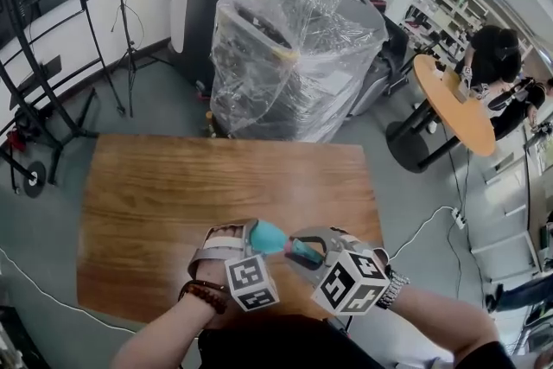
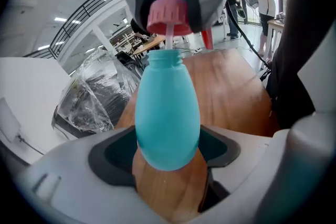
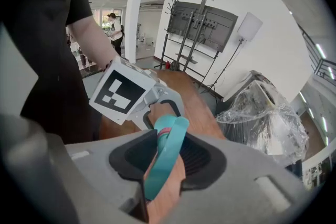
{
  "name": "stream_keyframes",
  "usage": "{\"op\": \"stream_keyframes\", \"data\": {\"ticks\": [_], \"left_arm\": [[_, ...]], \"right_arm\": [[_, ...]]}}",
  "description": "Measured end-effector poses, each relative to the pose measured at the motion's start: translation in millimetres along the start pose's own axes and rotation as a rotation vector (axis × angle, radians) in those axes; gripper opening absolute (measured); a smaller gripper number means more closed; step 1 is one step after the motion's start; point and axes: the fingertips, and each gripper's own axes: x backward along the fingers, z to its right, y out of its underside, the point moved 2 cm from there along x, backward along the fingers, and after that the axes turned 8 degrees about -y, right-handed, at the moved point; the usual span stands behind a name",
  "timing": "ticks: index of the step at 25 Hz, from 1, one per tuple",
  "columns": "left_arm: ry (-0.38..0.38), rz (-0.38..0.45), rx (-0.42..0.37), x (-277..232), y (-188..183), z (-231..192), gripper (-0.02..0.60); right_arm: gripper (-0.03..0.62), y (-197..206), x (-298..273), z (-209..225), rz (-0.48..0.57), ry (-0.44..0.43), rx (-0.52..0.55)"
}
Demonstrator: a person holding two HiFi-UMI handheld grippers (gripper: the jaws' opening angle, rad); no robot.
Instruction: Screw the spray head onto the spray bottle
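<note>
I hold a gripper in each hand, low over the near edge of a wooden desk (image 1: 216, 186), and the two meet nose to nose just in front of my body. My left gripper (image 2: 168, 152) pinches a teal, egg-shaped spray bottle (image 2: 168, 113) by its rounded lower body. Its dark fingers (image 2: 113, 157) stand wide apart and press on the bottle from both sides. The bottle is in the air, clear of the desk, with its open neck pointing away from the gripper. My right gripper (image 3: 168, 157) pinches the spray head (image 3: 164, 170), its fingers (image 3: 202, 157) drawn in close on the thin teal trigger. In the left gripper view the spray head hangs directly over the bottle. Its pink screw collar (image 2: 168, 16) sits just above the neck without touching it, and a thin white dip tube (image 2: 169, 39) runs from the collar down into the neck. The teal nozzle juts toward the left of that view. In the head view the bottle is on the left and the spray head on the right, with both marker cubes facing up at me. Beyond the far edge of the desk stands a machine wrapped in clear plastic (image 1: 294, 56), with dark grey units behind it. To the right is a round wooden table (image 1: 449, 99) with a person in dark clothes (image 1: 497, 56) at it. The right gripper view shows a black screen on a stand (image 3: 202, 18) against a white wall.
</note>
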Motion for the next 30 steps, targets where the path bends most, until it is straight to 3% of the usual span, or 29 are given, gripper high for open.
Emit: {"op": "stream_keyframes", "data": {"ticks": [10, 18, 22, 25, 30], "left_arm": [[-0.007, 0.005, -0.06, 13.6, -20.8, 4.1, 0.385], [-0.038, 0.067, -0.029, 20.4, -27.3, 2.1, 0.376], [-0.057, 0.087, 0.002, 21.4, -32.5, -1.2, 0.373], [-0.099, 0.055, 0.001, 17.9, -29.7, -5.2, 0.37], [-0.158, -0.058, -0.061, 4.9, -18.2, -4.4, 0.367]], "right_arm": [[0.121, 14.0, 4.4, -4.8, -0.065, 0.021, 0.116], [0.123, 10.4, 13.8, -2.5, 0.038, -0.061, -0.012], [0.121, 11.9, 16.3, 0.8, 0.049, -0.039, -0.008], [0.121, 12.9, 14.8, 10.1, 0.097, -0.021, -0.223], [0.123, 33.2, -0.6, 23.8, 0.239, -0.025, -0.91]]}}
